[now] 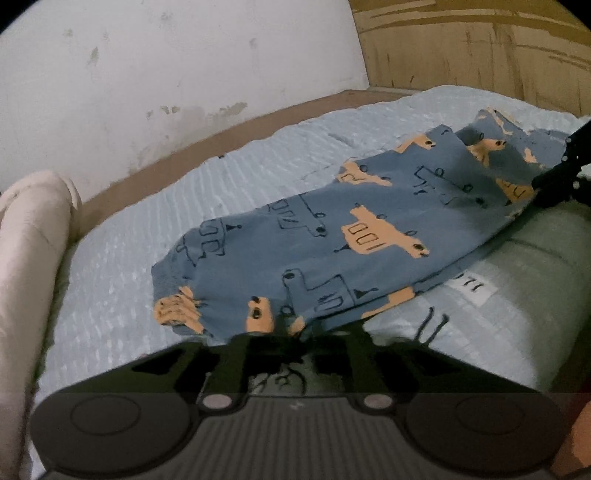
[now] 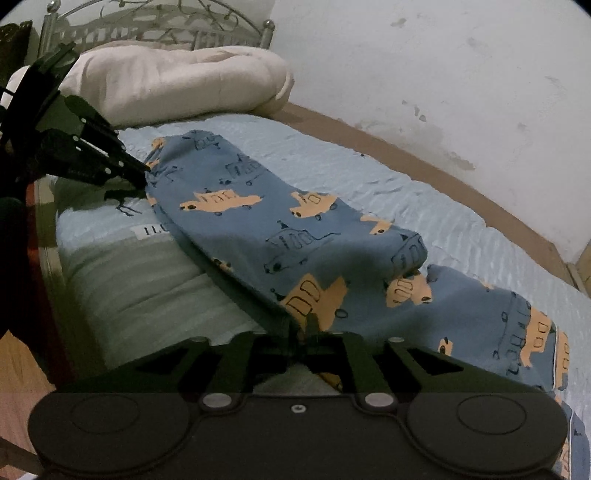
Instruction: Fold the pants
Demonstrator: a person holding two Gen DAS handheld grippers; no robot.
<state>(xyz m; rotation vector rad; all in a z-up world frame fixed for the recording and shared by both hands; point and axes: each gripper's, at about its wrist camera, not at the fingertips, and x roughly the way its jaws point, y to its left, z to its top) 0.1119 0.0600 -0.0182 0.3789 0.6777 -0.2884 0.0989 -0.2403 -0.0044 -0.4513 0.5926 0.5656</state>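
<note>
Blue pants (image 1: 332,236) printed with orange and outlined trucks lie stretched across a light blue bedspread (image 1: 147,229), near the bed's front edge. My left gripper (image 1: 293,334) is shut on the cuff end of the pants. My right gripper (image 2: 306,326) is shut on the near edge of the pants (image 2: 295,236) towards the waist end. In the right wrist view the left gripper (image 2: 142,173) shows at the far end, pinching the cloth. In the left wrist view the right gripper (image 1: 543,186) shows at the far right, also on the cloth.
A cream rolled quilt or pillow (image 2: 177,81) lies at the head of the bed below a metal headboard (image 2: 155,26). A white stained wall (image 1: 166,74) runs along the far side. A wooden panel (image 1: 480,48) stands at the foot. The mattress side (image 2: 140,288) drops off in front.
</note>
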